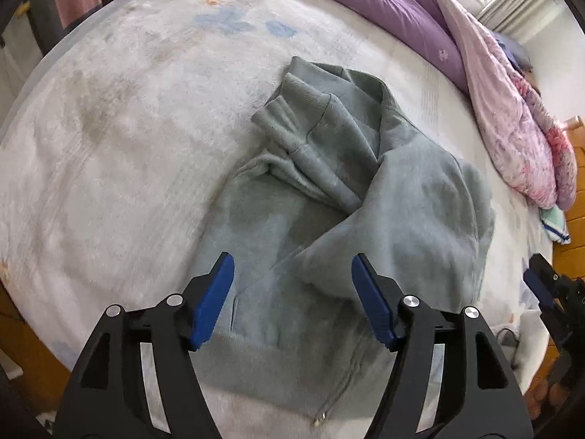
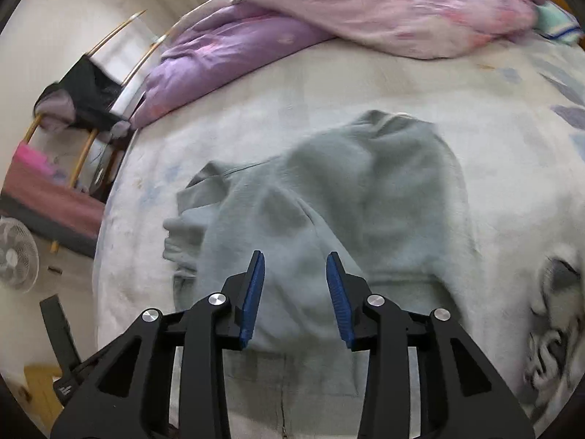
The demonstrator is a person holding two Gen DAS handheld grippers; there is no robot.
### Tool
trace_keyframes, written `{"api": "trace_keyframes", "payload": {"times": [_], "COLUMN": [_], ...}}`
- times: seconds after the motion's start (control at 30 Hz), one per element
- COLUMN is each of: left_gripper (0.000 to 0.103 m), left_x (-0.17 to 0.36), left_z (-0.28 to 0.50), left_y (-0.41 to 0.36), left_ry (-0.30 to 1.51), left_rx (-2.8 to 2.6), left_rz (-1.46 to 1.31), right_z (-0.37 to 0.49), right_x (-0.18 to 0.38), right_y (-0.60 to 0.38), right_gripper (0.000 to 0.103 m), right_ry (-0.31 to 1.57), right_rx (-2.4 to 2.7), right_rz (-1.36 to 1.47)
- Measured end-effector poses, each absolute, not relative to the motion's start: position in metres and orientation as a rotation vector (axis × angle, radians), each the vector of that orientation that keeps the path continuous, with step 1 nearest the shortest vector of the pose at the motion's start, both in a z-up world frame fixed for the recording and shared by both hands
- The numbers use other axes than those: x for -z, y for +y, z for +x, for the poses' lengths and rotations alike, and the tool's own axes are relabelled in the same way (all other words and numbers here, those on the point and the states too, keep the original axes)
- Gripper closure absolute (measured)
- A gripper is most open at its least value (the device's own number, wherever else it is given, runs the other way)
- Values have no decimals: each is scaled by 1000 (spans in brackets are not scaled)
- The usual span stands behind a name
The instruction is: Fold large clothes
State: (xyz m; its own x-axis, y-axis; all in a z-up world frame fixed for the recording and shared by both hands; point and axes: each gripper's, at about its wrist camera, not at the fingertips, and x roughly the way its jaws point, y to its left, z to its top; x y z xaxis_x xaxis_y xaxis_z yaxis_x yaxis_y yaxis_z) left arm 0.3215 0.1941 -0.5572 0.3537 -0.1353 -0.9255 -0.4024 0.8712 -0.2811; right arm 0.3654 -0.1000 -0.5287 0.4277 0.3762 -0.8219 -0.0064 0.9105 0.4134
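Hoodie [image 1: 329, 197] flat on blanket [image 1: 109, 146] on bed, zipper up. Both sleeves folded across chest; body fold remaining. Left gripper [image 1: 292, 292] jaws wide apart, empty, above hem. Right gripper [image 2: 295, 292] jaws apart, empty.

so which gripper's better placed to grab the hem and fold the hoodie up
Left, probably. The left gripper hangs open right over the hoodie near its hem band; the right gripper, also open, looks about as close.
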Motion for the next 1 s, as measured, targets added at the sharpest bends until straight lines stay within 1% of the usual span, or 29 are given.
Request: {"api": "trace_keyframes", "payload": {"times": [0.07, 0.13, 0.2, 0.23, 0.27, 0.33, 0.37, 0.4, 0.43, 0.47, 0.5, 0.57, 0.7, 0.83, 0.93, 1.0], "left_gripper": [35, 34, 34, 34, 34, 33, 33, 33, 28, 25, 25, 22, 20, 19, 19, 19], "left_x": [567, 576, 583, 584, 585, 585, 584, 583, 580, 578, 576, 573, 581, 601, 619, 629], "left_z": [338, 354, 372, 377, 384, 399, 405, 411, 421, 428, 436, 456, 503, 549, 575, 584], "left_y": [195, 197, 200, 201, 202, 204, 204, 204, 203, 202, 200, 193, 177, 161, 151, 149], "left_ry": [1217, 1236, 1241, 1236, 1234, 1241, 1239, 1235, 1226, 1217, 1203, 1192, 1202, 1250, 1285, 1303], "left_rx": [-173, -160, -159, -154, -148, -142, -137, -135, -136, -141, -145, -144, -141, -160, -181, -184], "left_rz": [-504, -496, -469, -461, -456, -455, -465, -475, -492, -511, -532, -575, -631, -616, -591, -577], "right_z": [371, 368, 362, 358, 356, 361, 363, 366, 372, 375, 386, 403, 458, 508, 535, 543], "right_x": [562, 610, 650, 672, 676, 664, 654, 640, 624, 615, 599, 583, 574, 596, 616, 627], "right_y": [-95, -89, -87, -89, -90, -90, -92, -96, -102, -105, -114, -124, -148, -161, -160, -162], "right_gripper": [74, 79, 81, 84, 85, 85, 82, 82, 81, 78, 76, 62, 53, 51, 51, 51], "right_ry": [1156, 1234, 1319, 1360, 1356, 1346, 1334, 1313, 1285, 1269, 1227, 1187, 1135, 1154, 1202, 1209], "right_rx": [-239, -205, -160, -136, -133, -117, -113, -106, -89, -77, -46, -13, 48, 64, 107, 93], "right_rz": [422, 441, 474, 514, 534, 514, 517, 541, 560, 563, 571, 594, 658, 701, 604, 607]}}
